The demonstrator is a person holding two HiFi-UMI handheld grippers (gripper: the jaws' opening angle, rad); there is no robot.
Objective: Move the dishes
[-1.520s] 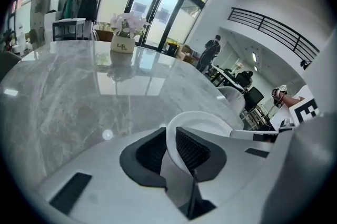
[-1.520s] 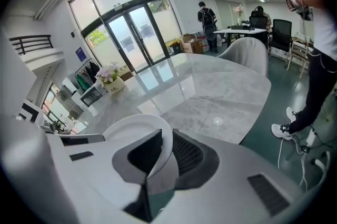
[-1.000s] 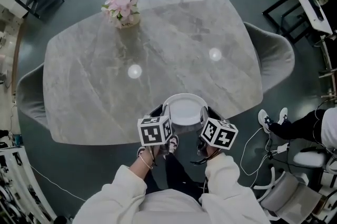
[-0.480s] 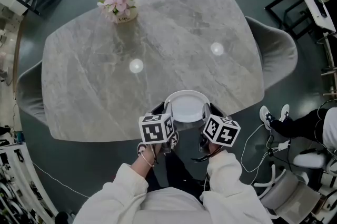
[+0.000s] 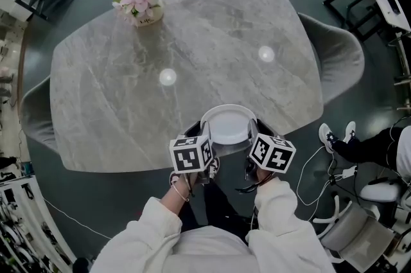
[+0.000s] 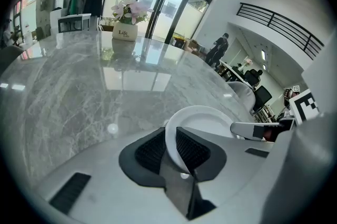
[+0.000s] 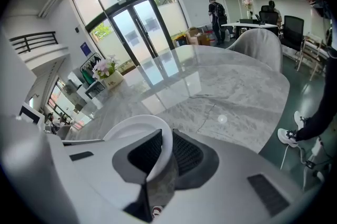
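A white plate point(image 5: 228, 124) hangs over the near edge of the grey marble table point(image 5: 128, 105), held from both sides. My left gripper point(image 5: 204, 142) is shut on the plate's left rim point(image 6: 171, 141), the rim squeezed between its ribbed pads point(image 6: 192, 148). My right gripper point(image 5: 252, 140) is shut on the right rim point(image 7: 166, 144) in the same way. In the left gripper view the right gripper's white body point(image 6: 253, 129) reaches across the plate's far side. Both marker cubes sit just below the plate in the head view.
A vase of pink flowers point(image 5: 139, 3) stands at the table's far left corner. A grey chair point(image 5: 337, 60) is tucked at the right side and another point(image 5: 35, 117) at the left. Cables and a seated person's shoes point(image 5: 334, 137) lie on the floor to the right.
The plate and both grippers keep their hold. The view has shifted slightly, so the table and vase sit a little higher in the picture.
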